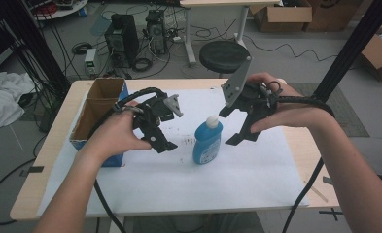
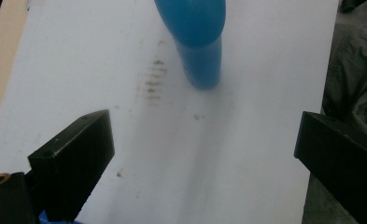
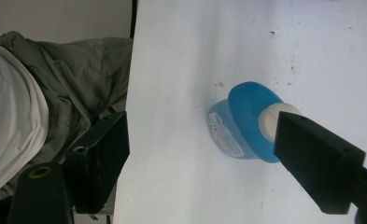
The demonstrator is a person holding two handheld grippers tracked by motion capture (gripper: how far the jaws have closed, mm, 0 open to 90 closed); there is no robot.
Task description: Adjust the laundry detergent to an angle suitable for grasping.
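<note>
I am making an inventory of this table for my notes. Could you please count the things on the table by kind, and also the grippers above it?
Blue bottle with white cap: 1
Cardboard box, open on top: 1
White sheet covering the table: 1
Grippers, left gripper and right gripper, both open, holding nothing: 2
Total: 5

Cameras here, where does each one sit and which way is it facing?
High view: above the person's side, looking forward and down at the table; both forearms and each hand-held gripper show.
Left gripper view: rides the left hand-held gripper, looking past open jaws at the bottle.
Right gripper view: rides the right hand-held gripper, looking down on the bottle; trousers show.
All three share the bottle.
</note>
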